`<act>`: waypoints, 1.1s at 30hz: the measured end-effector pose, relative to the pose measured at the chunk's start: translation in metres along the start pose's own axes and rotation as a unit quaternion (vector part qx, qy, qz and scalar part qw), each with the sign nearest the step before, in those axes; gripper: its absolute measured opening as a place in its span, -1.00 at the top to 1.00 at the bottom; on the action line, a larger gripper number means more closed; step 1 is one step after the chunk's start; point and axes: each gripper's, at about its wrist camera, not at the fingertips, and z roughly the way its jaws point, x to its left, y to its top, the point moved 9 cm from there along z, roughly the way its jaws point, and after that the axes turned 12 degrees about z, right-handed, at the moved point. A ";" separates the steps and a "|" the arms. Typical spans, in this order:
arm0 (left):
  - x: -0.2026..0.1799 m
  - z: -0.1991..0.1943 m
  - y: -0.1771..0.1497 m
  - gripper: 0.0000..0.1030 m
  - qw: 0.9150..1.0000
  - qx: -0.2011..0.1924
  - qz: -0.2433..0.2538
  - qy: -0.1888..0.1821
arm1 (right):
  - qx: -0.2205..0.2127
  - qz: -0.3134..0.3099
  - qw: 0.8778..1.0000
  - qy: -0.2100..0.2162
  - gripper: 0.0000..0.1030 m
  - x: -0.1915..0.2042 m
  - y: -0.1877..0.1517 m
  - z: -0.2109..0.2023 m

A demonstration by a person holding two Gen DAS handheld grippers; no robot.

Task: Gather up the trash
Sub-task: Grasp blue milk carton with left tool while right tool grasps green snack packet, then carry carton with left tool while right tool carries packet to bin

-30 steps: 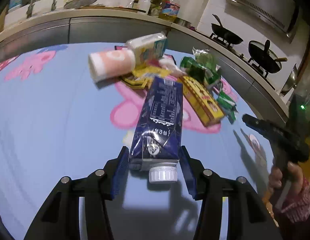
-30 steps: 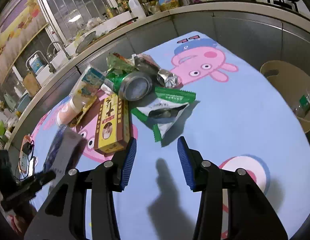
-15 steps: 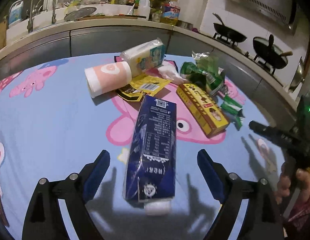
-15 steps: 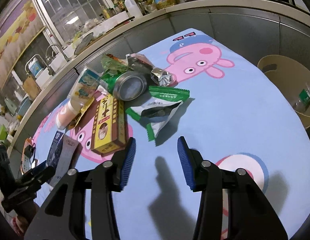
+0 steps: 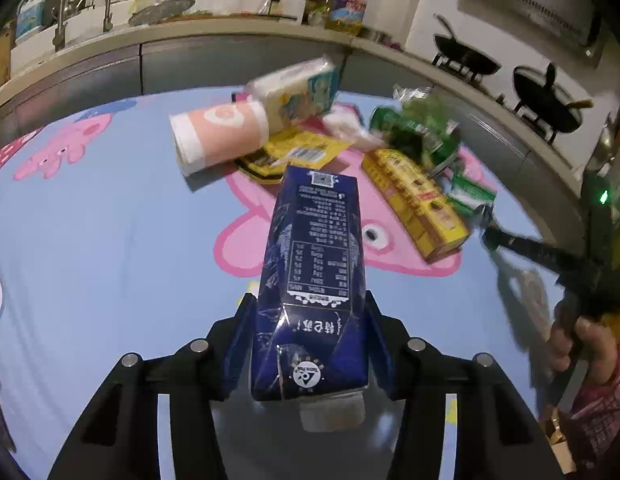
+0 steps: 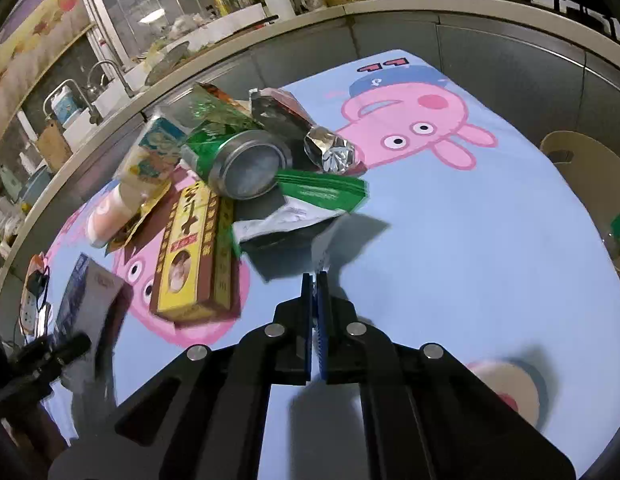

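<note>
While left gripper (image 5: 308, 344) jaws, just closing, pinch blue carton (image 5: 313, 264) near cap end, could tip/slip; right gripper (image 6: 314, 300) jaws pressed together, nothing visibly caught.

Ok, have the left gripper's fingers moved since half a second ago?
Yes. The left gripper has just been closing: its fingers came inward and now press both sides of the blue carton.
</note>
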 end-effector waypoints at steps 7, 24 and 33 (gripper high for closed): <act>-0.034 -0.031 0.028 0.02 0.997 -0.055 0.028 -0.055 | -0.053 0.020 0.998 0.024 0.97 -0.012 -0.002 -0.053; -0.215 0.034 0.120 0.04 0.969 -0.022 0.162 -0.185 | -0.139 0.090 0.986 -0.024 0.96 -0.137 0.069 -0.112; -0.328 0.093 0.168 0.05 0.949 0.008 0.213 -0.233 | -0.168 0.142 0.972 -0.082 0.96 -0.241 0.104 -0.136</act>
